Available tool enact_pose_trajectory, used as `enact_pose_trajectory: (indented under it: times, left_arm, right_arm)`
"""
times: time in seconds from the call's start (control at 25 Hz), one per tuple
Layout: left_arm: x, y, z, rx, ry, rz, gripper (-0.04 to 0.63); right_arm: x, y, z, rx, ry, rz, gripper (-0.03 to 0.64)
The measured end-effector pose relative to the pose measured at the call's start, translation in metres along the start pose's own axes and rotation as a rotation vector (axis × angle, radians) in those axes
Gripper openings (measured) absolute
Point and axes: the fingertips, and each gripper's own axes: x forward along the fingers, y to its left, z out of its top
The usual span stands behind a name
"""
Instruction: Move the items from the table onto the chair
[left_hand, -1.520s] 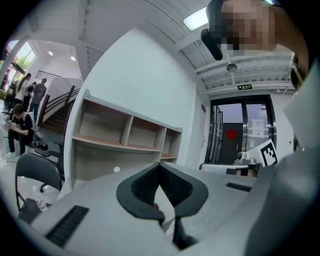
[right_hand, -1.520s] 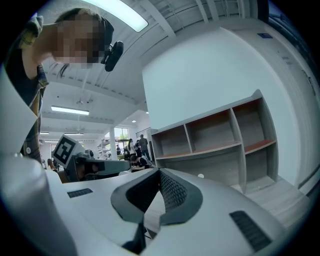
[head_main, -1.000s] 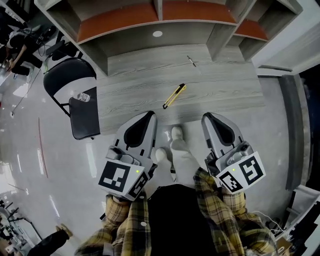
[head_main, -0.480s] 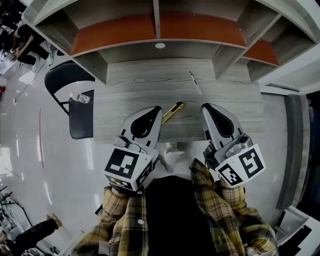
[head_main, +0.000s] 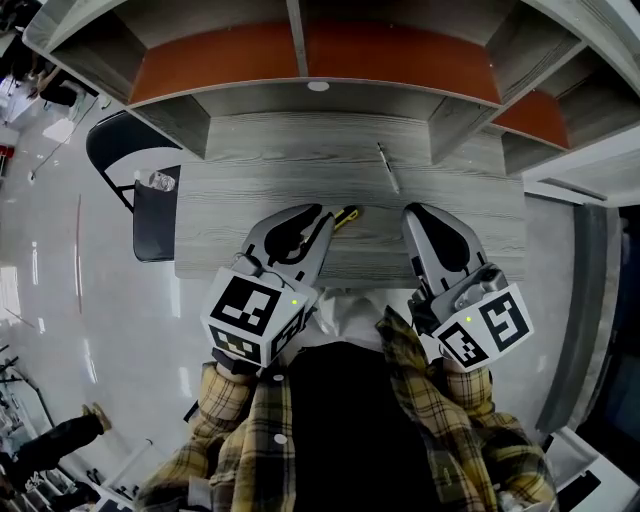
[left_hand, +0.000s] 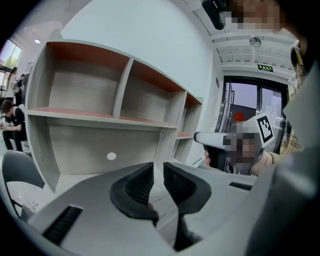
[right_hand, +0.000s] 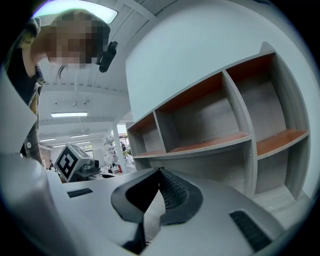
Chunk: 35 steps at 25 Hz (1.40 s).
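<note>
Left gripper (head_main: 321, 216) jaws just cracking open, empty, right gripper (head_main: 413, 218) pressed together; yellow box cutter (head_main: 348, 213) looks light, stiff, slick, pinch mid-body

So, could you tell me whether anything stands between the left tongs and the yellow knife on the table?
Nothing visible does. The left tongs, whose jaws have just been opening with nothing between them, are close by the yellow knife on the table.

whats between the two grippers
Head view: one end of the yellow utility knife shows beside the left gripper, whose empty jaws have just been opening; onward to the right gripper, bare tabletop.
</note>
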Motion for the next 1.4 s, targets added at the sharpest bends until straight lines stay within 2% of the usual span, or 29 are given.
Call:
enact_pose_trajectory:
  times: [0.12,0.24,0.48,0.72,0.92,1.16,1.4]
  left_arm:
    - [0.013,0.004,-0.017,0.029,0.07,-0.012,0.078]
    - [0.028,0.005,-0.05,0.05,0.175,-0.052,0.132]
    - [0.064,0.022,-0.134,0.12,0.398,-0.101,0.166]
    - [0.095,0.046,-0.199,0.153,0.569,-0.096,0.17]
    - [0.116,0.051,-0.231,0.182,0.663,-0.113,0.186]
    - [0.128,0.049,-0.254,0.187,0.718,-0.114,0.186]
    - [0.138,0.059,-0.267,0.215,0.749,-0.048,0.186]
  right_arm:
    - [0.004,-0.006,-0.003,0.011,0.009,-0.002,0.018]
    - [0.005,-0.009,-0.007,0.022,0.023,-0.011,0.018]
    - [0.007,-0.012,-0.029,0.078,0.055,-0.048,0.018]
    - [0.005,-0.02,-0.048,0.132,0.074,-0.112,0.017]
    - [0.002,-0.03,-0.054,0.167,0.065,-0.162,0.018]
    - [-0.01,-0.039,-0.061,0.199,0.061,-0.195,0.018]
    - [-0.023,-0.05,-0.064,0.209,0.06,-0.209,0.018]
